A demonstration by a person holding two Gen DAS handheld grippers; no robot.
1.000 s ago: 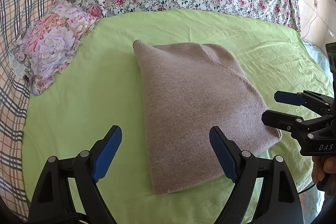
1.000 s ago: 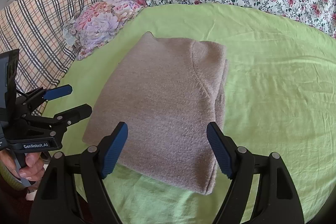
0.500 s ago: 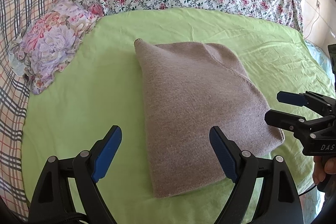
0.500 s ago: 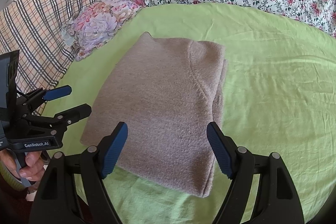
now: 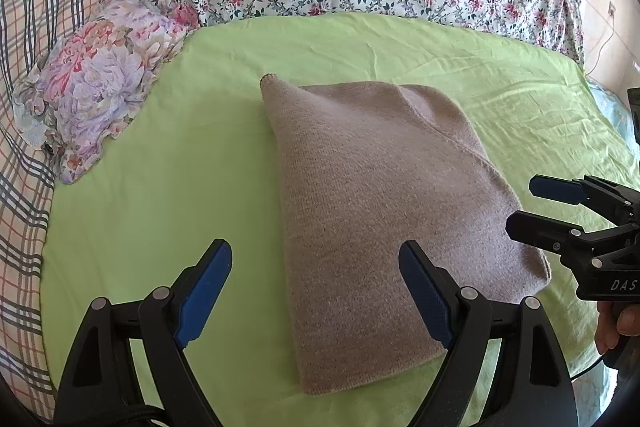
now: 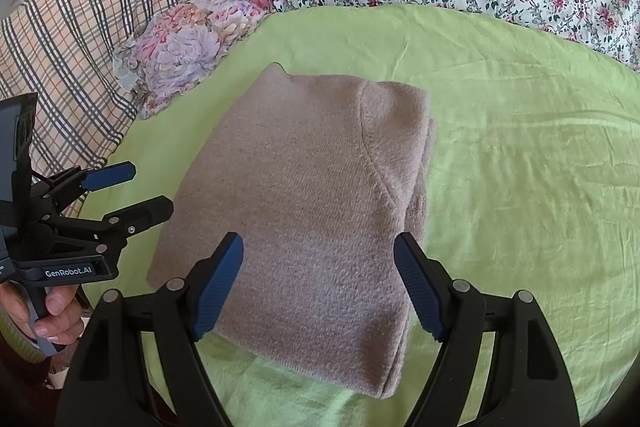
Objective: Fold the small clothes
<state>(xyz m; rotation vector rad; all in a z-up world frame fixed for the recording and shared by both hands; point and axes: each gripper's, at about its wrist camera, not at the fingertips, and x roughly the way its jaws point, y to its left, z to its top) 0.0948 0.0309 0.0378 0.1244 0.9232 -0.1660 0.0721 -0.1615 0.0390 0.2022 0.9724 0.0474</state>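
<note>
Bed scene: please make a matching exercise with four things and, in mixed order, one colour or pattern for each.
Things:
1. folded knit garment
2. bed sheet
3. small pillow
4. blanket at the far left

Descriptions:
A. light green
B. plaid stripes
C. plain greyish brown
D. large pink and lilac flowers

Pairs: 1-C, 2-A, 3-D, 4-B

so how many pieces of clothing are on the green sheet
1: a folded taupe knit garment lying mid-sheet, between and ahead of both open grippers. Nothing shows beneath it, though something could be hidden.
</note>
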